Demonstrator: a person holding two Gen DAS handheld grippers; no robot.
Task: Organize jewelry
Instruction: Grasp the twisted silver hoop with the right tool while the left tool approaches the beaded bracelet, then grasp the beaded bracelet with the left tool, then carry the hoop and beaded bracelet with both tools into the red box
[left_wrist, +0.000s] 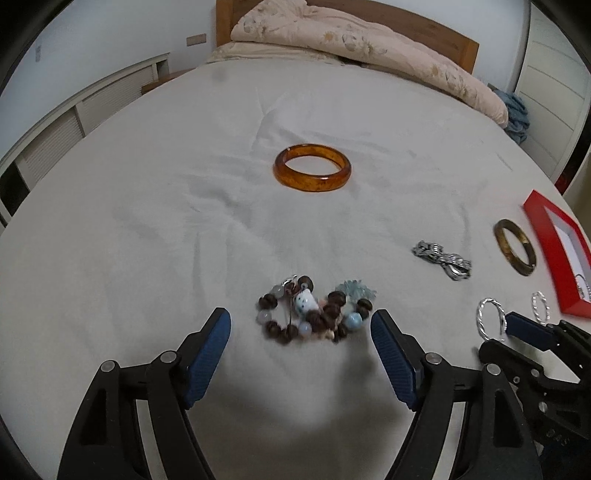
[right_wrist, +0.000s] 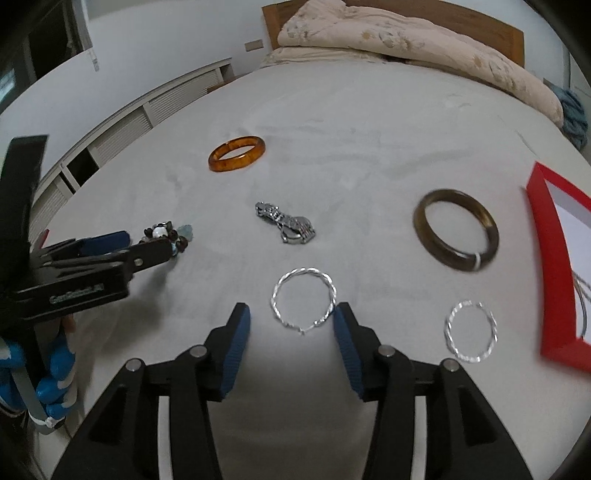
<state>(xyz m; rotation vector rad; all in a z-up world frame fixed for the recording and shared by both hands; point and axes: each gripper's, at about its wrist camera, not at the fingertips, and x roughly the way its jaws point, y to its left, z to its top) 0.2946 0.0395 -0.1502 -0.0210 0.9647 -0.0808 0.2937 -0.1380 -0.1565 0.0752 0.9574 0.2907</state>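
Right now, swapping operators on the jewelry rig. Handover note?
Left hand-held gripper: open, empty, beaded bracelet just ahead of its fingers.
Right hand-held gripper: open, empty, twisted silver hoop just ahead of its fingers.
Loose on the bed sheet: amber bangle, dark bangle, metal watch, second silver hoop.
Red box, right: something silver partly visible inside.
Left: box everything else.

On the black body of my left gripper (right_wrist: 155, 240), seen from the right wrist view, pale lettering reads roughly "GenRobot.AI", blurred; in the left wrist view my right gripper (left_wrist: 517, 328) bears faint embossed marks I can't read
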